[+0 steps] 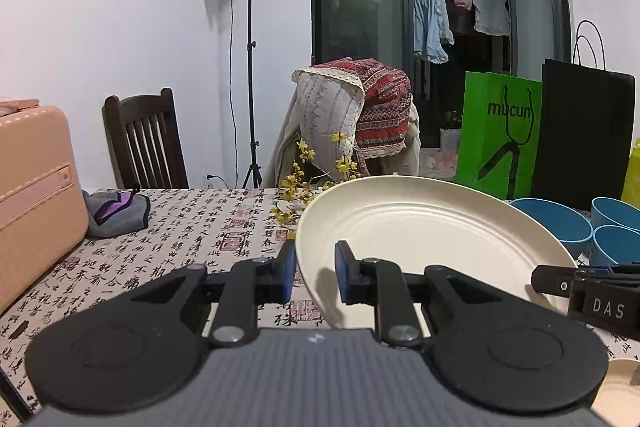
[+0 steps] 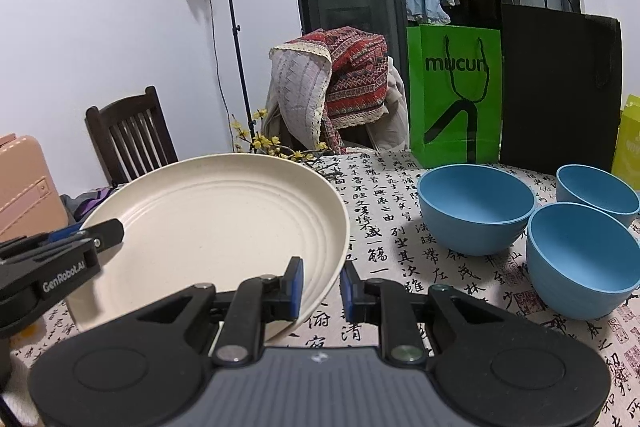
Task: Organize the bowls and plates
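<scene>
A cream plate (image 2: pixel 216 223) is carried above the worktop (image 2: pixel 400 211), pinched at opposite edges by two tools and tilted, its far rim higher than its near rim. The step in hand appears to be moving this plate to its place among the dishes.

Left hand-held gripper (image 1: pixel 316 273): nearly pressed together, its blue pads nipping the plate's near left rim, one pad above and one below the lip.

Right hand-held gripper (image 2: pixel 322 287): likewise nearly closed, clamping the plate's near right rim.

Three blue bowls (image 2: pixel 476 207) stand in a loose cluster on the patterned cloth to the right of the plate, well clear of it. A second cream dish (image 1: pixel 618 393) shows at the lower right corner of the left view; whether it is the plate's destination cannot be told.

The next move likely calls for both hands to travel together, level the plate, and lower it before either grip loosens.
</scene>
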Available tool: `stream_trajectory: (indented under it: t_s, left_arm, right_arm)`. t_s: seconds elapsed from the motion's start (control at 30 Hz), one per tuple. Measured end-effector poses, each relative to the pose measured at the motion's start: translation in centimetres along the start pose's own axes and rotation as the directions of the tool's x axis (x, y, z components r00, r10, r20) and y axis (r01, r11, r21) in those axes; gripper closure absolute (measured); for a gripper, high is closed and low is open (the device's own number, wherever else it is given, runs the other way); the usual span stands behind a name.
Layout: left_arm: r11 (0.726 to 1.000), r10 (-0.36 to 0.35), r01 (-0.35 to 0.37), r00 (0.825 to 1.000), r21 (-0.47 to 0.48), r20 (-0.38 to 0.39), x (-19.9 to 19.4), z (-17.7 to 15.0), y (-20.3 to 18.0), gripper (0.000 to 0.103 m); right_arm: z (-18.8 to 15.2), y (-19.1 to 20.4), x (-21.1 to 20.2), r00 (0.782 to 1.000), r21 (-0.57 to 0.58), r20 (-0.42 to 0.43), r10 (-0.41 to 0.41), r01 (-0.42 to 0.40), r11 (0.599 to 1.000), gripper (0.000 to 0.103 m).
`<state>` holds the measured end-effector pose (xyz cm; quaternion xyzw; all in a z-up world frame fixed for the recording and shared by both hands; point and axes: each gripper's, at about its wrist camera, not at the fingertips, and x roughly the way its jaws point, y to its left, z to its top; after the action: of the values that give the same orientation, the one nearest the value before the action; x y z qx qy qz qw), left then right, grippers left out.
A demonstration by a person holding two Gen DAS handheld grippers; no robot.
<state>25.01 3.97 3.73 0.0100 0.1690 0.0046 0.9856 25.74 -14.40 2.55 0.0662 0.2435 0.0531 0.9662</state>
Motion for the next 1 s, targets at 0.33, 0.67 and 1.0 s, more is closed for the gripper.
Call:
stream_trajectory:
  t_s: [0.33,0.67,1.0]
  left_arm:
    - [1.000,0.017,-0.017,1.000,-0.007,0.008,-2.0,-0.4,0.3,0.082]
    - [1.000,0.015,-0.014,1.000,-0.023,0.027,-3.8,-0.9,-0.1,0.082]
    - [0.999,-0.007,0.010,0.998,-0.041,0.056,-5.8,-1.1,-0.7,0.082]
  right_arm:
    - [-0.7,0.3,-1.5,1.000,-0.005,0.008,0.021,-0.021,1.000,0.084]
    - [-1.1,-0.3,-3.2,0.999,-0.011,0.034,0.029,-0.028,1.000,0.084]
    - [-1.5,-1.4,-4.5,0.998,0.017,0.047,0.037,-0.038,0.999,0.084]
